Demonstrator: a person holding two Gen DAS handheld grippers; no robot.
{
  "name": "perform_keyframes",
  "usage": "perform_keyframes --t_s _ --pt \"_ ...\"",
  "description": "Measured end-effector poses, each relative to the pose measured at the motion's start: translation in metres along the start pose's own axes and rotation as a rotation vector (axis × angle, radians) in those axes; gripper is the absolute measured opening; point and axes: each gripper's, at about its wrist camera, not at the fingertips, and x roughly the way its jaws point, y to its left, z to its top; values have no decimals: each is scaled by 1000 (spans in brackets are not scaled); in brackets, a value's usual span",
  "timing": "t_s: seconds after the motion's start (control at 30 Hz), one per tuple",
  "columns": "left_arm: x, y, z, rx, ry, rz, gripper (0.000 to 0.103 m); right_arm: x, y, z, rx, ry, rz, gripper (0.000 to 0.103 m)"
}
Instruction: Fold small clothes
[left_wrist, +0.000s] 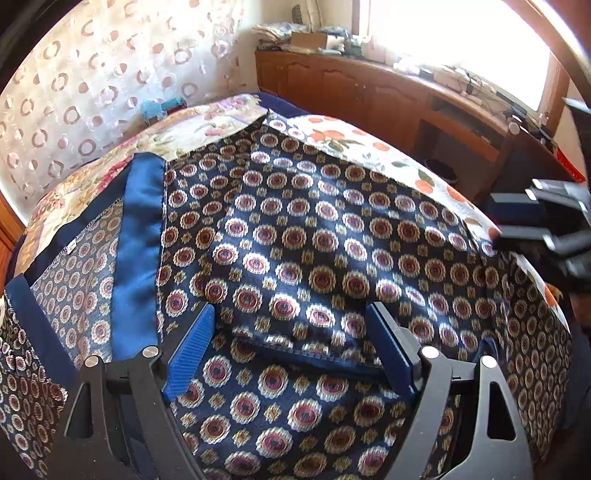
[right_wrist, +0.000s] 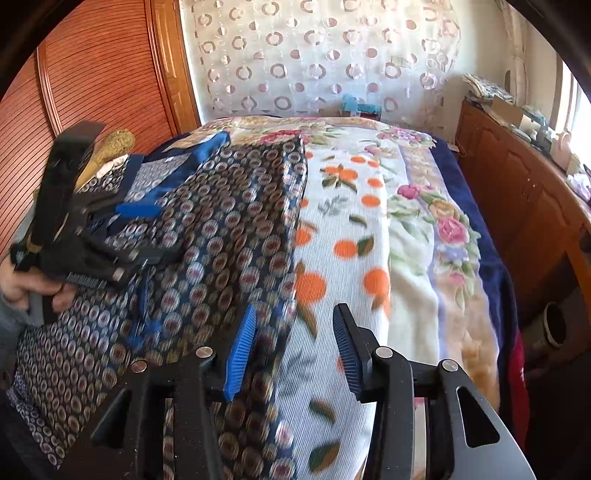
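Your left gripper (left_wrist: 291, 343) hovers wide open over the patterned garment (left_wrist: 314, 229) at lower centre; your right gripper (right_wrist: 293, 347), half-open, straddles its edge, gripping nothing.

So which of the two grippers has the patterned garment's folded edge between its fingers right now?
The left gripper: its open fingers straddle the navy medallion-print garment's folded hem. The right gripper hovers open over the garment's edge and the floral blanket.

I find no legible text, brand, number or sign in either view. A small white tag (left_wrist: 70, 248) sits on the overlocked seam of the navy medallion-print garment (left_wrist: 295, 236), too small for me to read. Faint raised marking on the left gripper (right_wrist: 147, 232) body is blurred beyond reading.
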Motion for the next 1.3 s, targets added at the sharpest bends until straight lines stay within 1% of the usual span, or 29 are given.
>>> perform_keyframes --t_s 0.03,0.07,0.13,0.27,0.4,0.53,0.6,0.7,0.8,0.87,0.93,1.0,1.07,1.17,1.23,1.27,1.3 --pt "-6 3 0 1 4 -7 84 4 -1 7 -2 0 -3 46" --pt "-14 6 -2 3 -8 -12 84 8 -1 12 -5 0 -5 46" --pt "-39 17 -6 14 -53 -16 84 18 -1 25 -12 3 -7 46" --pt "-70 57 -16 0 -61 26 84 43 6 52 -45 5 0 46" --pt "-95 111 -35 -49 -44 111 84 70 15 71 -72 11 20 46" --pt "-111 162 -59 -98 -26 182 84 102 21 87 -96 32 27 46" --pt "-116 193 -70 -147 -17 199 82 116 24 92 -107 49 18 46" --pt "-121 225 -82 -217 -2 194 75 132 25 101 -136 63 -16 46" --pt "-123 239 -86 -227 -2 177 68 142 23 111 -134 62 -22 46" --pt "-121 241 -88 -222 3 173 64 146 21 116 -127 63 -23 46" --pt "-115 242 -88 -217 14 157 56 153 19 122 -127 68 -29 46" --pt "-107 242 -86 -210 29 146 51 160 18 126 -121 76 -29 46" --pt "-100 244 -84 -206 44 149 50 165 17 128 -114 82 -27 46" --pt "-91 250 -83 -216 68 177 50 170 14 134 -95 84 -18 46" --pt "-88 253 -84 -224 79 167 49 173 12 136 -84 85 -15 46" --pt "-86 253 -84 -227 81 149 47 174 10 138 -82 87 -15 46" --pt "-85 254 -85 -231 82 135 37 175 10 139 -82 89 -15 46"
